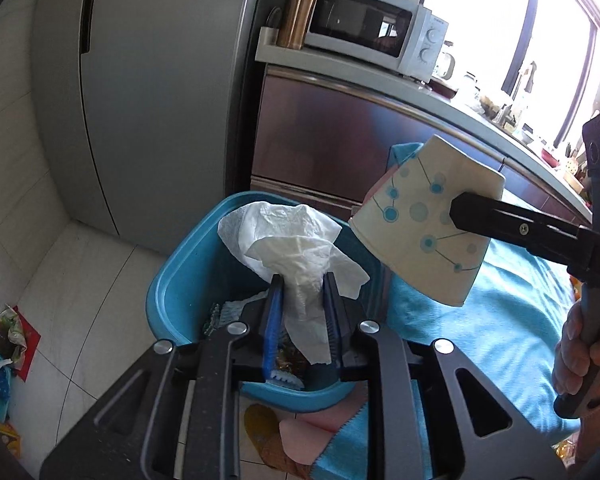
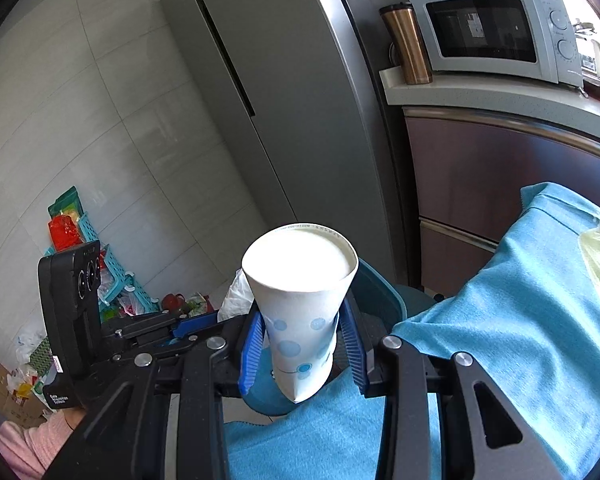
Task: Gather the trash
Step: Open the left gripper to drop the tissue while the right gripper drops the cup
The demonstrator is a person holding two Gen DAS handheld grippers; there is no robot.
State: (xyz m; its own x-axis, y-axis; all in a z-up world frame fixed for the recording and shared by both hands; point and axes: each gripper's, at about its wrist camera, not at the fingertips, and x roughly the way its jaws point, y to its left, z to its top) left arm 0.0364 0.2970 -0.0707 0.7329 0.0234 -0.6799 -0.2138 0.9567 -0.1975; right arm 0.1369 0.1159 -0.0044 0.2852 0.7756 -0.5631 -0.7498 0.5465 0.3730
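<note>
My left gripper (image 1: 300, 284) is shut on a crumpled white paper towel (image 1: 296, 248) and holds it above the open blue trash bin (image 1: 172, 280). My right gripper (image 2: 304, 320) is shut on a white paper cup with blue dots (image 2: 300, 300), squeezed flat near its rim, its base facing the camera. In the left wrist view the cup (image 1: 424, 224) hangs upside down just right of the bin, over the blue cloth (image 1: 500, 320). Some trash lies in the bin's bottom.
A grey fridge (image 1: 140, 100) stands behind the bin. A counter (image 1: 380, 76) with a microwave (image 1: 372, 24) and a copper tumbler (image 1: 296, 12) runs to the right. Loose packets and a blue basket (image 2: 112, 264) lie on the tiled floor at left.
</note>
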